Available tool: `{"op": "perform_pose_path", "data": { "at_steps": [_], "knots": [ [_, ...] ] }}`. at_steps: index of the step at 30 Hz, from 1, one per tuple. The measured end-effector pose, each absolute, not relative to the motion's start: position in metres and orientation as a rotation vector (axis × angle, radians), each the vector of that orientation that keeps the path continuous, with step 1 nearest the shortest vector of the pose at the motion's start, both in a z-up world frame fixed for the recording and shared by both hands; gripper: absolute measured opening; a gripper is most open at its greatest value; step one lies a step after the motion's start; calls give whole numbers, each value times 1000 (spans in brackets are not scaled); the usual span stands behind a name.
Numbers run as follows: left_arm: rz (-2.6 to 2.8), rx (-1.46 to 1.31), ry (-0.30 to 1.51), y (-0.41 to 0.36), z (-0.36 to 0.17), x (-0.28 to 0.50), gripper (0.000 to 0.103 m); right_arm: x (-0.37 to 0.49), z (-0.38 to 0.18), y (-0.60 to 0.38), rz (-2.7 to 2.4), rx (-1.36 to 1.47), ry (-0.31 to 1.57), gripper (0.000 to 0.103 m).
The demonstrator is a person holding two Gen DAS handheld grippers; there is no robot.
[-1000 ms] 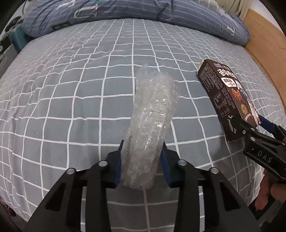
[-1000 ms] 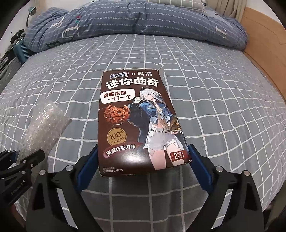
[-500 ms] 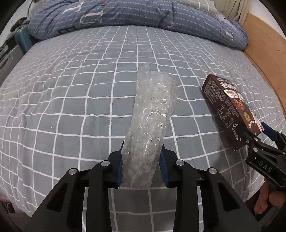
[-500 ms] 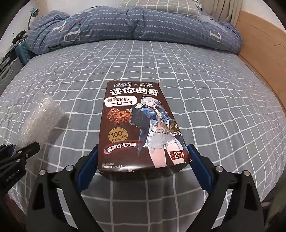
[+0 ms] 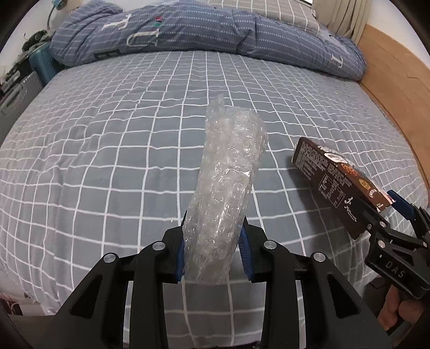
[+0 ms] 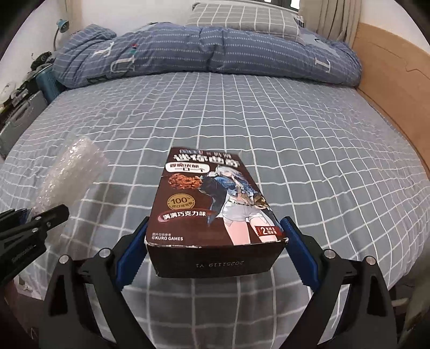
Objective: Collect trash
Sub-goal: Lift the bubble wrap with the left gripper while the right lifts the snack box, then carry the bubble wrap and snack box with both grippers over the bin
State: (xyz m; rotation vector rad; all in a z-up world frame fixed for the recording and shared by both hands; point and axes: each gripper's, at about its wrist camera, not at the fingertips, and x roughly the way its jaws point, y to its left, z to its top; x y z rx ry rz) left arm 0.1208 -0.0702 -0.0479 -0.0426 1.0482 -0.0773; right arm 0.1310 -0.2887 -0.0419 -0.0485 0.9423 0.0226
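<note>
A crumpled roll of clear bubble wrap (image 5: pixel 225 188) stands out from my left gripper (image 5: pixel 213 249), whose blue pads are shut on its lower end, above the bed. My right gripper (image 6: pixel 215 247) is shut on a brown cookie box (image 6: pixel 212 204) with a cartoon figure on its face, held flat over the sheet. In the left wrist view the cookie box (image 5: pixel 336 180) and the right gripper (image 5: pixel 381 214) hang at the right. In the right wrist view the bubble wrap (image 6: pixel 72 171) and the left gripper (image 6: pixel 29 222) show at the left edge.
A bed with a grey checked sheet (image 5: pixel 121 139) fills both views. A rumpled blue quilt (image 6: pixel 204 53) and a checked pillow (image 6: pixel 242 18) lie at the far end. A wooden bed frame (image 6: pixel 389 88) runs along the right. Cluttered furniture (image 6: pixel 24 102) stands at the left.
Both grippers have risen and drawn back from the bed with their loads. More of the quilt, the pillow and the bed's near edge now show.
</note>
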Motion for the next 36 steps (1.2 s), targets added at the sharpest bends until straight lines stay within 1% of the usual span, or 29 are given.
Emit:
{"op": "perform_pose_path", "data": {
  "at_steps": [15,26,36],
  "knots": [
    [-75,-77,1022,-51,-26,57,31,63,-6,-272,56,-45,891,89],
    [-87,-102,1005,-43,-15,16,31,13,6,-260,60,-26,881,89],
    [-99,-97,962,-35,-5,-22,31,-29,5,-254,62,-1,880,89]
  ]
}}
